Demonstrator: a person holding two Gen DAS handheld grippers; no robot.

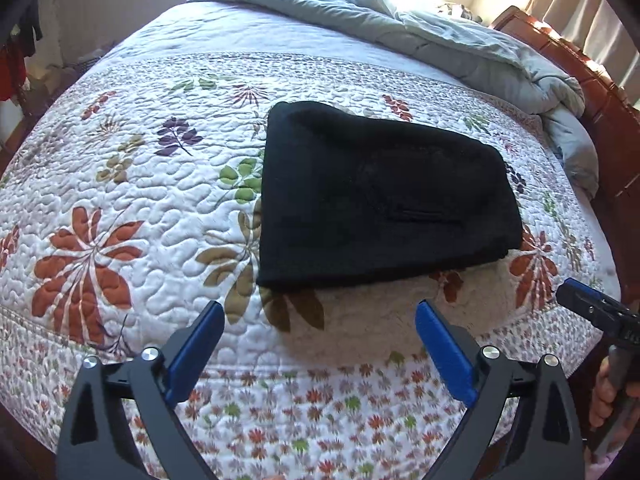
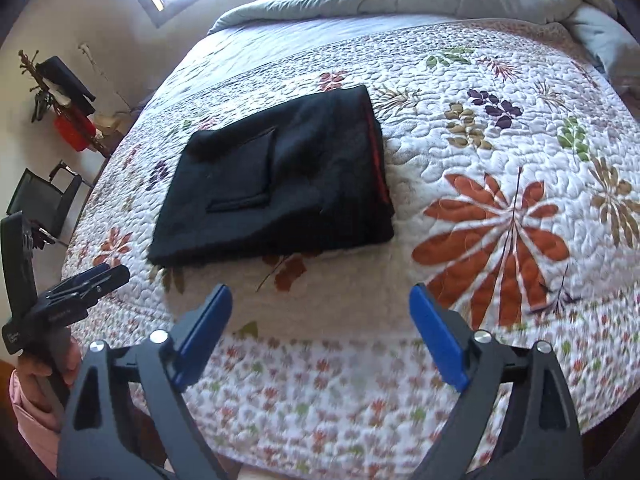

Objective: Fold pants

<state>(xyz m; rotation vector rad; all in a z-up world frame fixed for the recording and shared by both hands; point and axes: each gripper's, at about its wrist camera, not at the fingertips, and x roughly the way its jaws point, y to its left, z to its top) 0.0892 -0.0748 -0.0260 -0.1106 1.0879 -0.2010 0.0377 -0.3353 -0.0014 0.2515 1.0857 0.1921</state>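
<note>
On the left side of the left wrist view the floral quilt [image 1: 120, 208] spreads out in puffy stitched cells, white with rust-red, olive, green and purple leaf prints and a band of small flowers along its near border. The left gripper [image 1: 320, 316] hangs over that near border with its jaws spread wide and nothing between the blue pads [image 1: 196, 352], which sit on glossy black plastic arms with round metal pins. Ahead of the pads and a little right of centre lie the black pants [image 1: 380, 196], folded into a thick, roughly four-sided bundle of matte, slightly fuzzy cloth, flat on the quilt and clear of the fingertips. Behind them a pale grey-green comforter [image 1: 460, 44] is bunched in soft folds against a reddish wooden bed frame [image 1: 600, 92]. At the far right edge the right gripper [image 1: 592, 308] pokes in, held by a hand [image 1: 608, 396]. In the right wrist view a dark chair [image 2: 44, 200] stands by the wall at the left, and the other gripper shows near it. The pants sit left of centre, ahead of the right gripper's wide, empty jaws, showing a square patch pocket and a thin red stripe [image 2: 376, 156] along the right-hand fold. A large rust-red flower print lies to the right.
</note>
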